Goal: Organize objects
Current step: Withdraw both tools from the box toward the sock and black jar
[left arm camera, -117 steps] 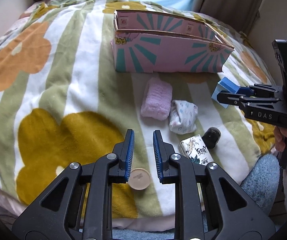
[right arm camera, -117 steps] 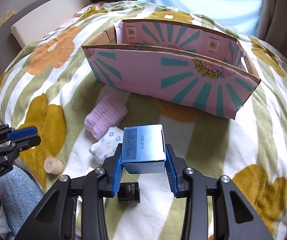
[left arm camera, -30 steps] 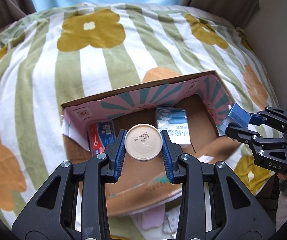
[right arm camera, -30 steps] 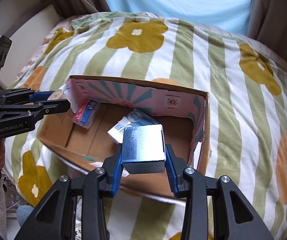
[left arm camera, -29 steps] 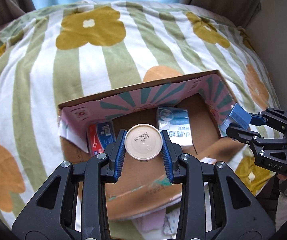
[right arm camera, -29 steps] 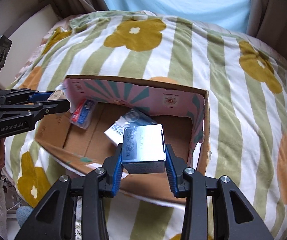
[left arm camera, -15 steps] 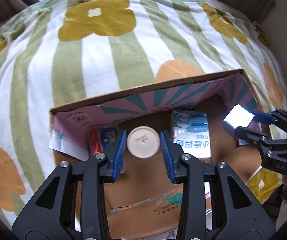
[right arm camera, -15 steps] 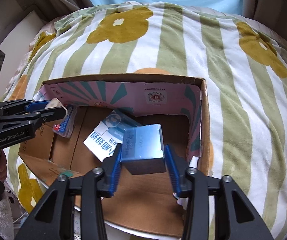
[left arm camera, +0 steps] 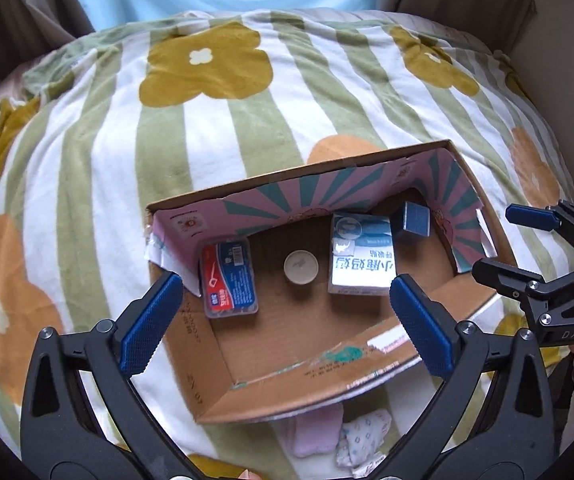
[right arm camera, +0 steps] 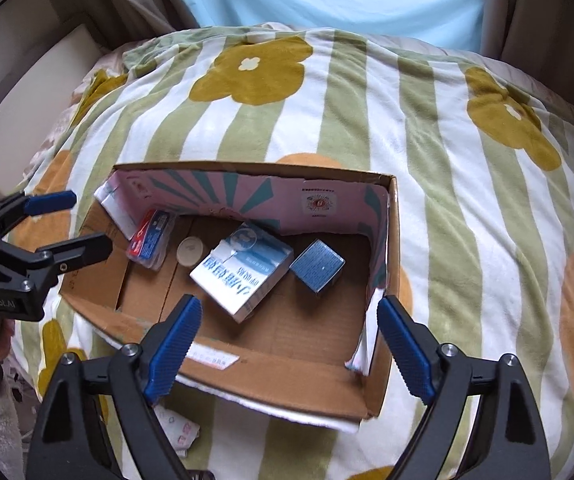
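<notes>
Left claw [left arm camera: 285, 320] and right claw [right arm camera: 285, 344] both spread wide, holding nothing, lower frame. Round lid [left arm camera: 301, 267] and small blue box [right arm camera: 317, 266] lie inside the cardboard box [right arm camera: 393, 240], centre frame, on the bed.

box [left arm camera: 215, 344]: matt corrugated cardboard; blanket [left arm camera: 99, 152]: soft plush cloth; tongs pads [left arm camera: 149, 324]: ribbed rubber

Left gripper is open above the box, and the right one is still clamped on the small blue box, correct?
Not quite. The left gripper is open above the cardboard box, but the right gripper is open too. The right wrist view shows the small blue box lying on the box floor.
</notes>
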`<state>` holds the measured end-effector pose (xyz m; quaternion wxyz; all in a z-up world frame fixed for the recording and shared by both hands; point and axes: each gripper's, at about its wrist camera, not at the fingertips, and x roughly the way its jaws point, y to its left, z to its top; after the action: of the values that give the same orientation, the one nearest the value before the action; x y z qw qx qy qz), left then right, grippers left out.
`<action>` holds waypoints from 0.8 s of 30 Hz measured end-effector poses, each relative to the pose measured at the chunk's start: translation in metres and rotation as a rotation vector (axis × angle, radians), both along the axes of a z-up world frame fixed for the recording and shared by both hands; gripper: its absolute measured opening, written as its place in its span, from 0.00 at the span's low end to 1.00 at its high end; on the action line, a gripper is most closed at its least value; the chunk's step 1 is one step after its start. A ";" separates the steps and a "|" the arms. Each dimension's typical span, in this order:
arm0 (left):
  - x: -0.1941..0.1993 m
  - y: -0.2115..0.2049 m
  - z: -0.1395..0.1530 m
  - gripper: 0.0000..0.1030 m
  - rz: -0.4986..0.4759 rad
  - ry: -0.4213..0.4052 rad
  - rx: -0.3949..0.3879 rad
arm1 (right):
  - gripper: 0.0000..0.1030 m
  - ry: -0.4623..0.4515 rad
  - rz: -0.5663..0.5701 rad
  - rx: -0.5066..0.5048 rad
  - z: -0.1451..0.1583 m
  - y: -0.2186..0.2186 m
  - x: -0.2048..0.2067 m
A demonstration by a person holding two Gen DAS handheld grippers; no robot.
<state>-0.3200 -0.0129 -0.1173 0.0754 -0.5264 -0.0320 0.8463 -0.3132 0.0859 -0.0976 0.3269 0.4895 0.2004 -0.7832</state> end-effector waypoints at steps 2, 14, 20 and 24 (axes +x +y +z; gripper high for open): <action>0.011 0.000 0.013 1.00 -0.003 0.021 -0.003 | 0.85 0.023 0.013 -0.002 0.010 0.002 0.010; 0.106 -0.006 0.083 1.00 0.045 0.185 -0.068 | 0.85 0.137 0.114 -0.044 0.063 0.030 0.091; 0.158 -0.003 0.088 1.00 0.076 0.220 -0.073 | 0.85 0.135 0.174 -0.085 0.060 0.040 0.126; 0.187 0.004 0.066 1.00 0.096 0.207 -0.074 | 0.85 0.131 0.232 -0.113 0.045 0.048 0.149</action>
<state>-0.1334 -0.0087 -0.0514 0.0182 -0.4366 -0.0182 0.8993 -0.1643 0.1338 -0.0530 0.4287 0.3915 0.2321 -0.7804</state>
